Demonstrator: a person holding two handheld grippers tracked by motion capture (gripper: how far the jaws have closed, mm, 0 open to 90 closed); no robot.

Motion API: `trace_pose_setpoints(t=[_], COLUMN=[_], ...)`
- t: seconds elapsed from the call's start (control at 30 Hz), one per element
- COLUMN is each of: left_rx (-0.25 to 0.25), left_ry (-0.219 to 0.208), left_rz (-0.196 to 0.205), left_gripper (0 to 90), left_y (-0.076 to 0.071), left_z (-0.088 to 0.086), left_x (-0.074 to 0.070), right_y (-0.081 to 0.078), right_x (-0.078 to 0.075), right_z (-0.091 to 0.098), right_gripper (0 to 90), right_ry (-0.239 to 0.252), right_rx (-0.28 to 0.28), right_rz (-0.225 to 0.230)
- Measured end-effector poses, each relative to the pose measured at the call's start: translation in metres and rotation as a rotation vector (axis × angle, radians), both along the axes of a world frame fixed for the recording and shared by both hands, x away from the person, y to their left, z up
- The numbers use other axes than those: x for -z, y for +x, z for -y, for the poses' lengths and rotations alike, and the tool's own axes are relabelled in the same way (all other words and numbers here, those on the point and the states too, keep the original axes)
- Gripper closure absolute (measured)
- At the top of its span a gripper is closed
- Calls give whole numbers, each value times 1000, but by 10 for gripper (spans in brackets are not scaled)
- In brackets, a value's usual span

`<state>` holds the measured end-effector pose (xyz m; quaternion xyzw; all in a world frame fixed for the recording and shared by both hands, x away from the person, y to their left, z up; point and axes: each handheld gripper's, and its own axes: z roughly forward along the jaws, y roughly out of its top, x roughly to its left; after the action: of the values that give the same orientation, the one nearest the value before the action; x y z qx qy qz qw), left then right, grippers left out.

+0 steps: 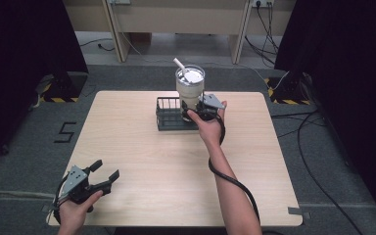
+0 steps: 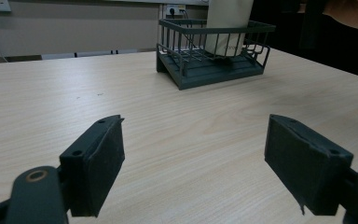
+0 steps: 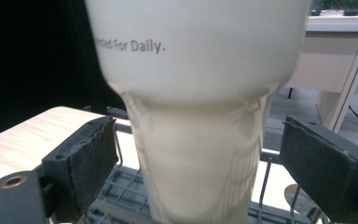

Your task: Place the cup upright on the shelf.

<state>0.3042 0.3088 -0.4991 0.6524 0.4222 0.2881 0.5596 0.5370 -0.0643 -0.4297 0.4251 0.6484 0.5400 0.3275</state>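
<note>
At rack (image 1: 169, 117): tall tumbler (image 1: 190, 88), likely top-heavy, slick
Hold: narrow base
Right gripper (image 3: 193, 154): agape, astride base
Left gripper (image 1: 103, 172): agape, idle

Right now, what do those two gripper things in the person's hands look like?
Each gripper is black with two flat, dark padded jaws. The left gripper and the right gripper both carry a grey three-cornered plate on top. A thick black cable trails from the right one along a forearm with no sleeve.
</note>
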Motion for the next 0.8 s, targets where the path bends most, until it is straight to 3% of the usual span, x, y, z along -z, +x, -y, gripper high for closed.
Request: trace_pose_setpoints(t=[0.4,0.8], left_rx=[-2,-7], left_ry=[1,4], left_rz=[-1,-1], left_gripper=[192,192], left_y=[0,-1], left_z=[0,1], left_x=[0,0], right_y=[-25,-52], right_x=[-7,0], right_z=[19,53], right_gripper=[123,124], right_ry=[1,20], right_rx=[-29,-14], right_rz=[9,-17])
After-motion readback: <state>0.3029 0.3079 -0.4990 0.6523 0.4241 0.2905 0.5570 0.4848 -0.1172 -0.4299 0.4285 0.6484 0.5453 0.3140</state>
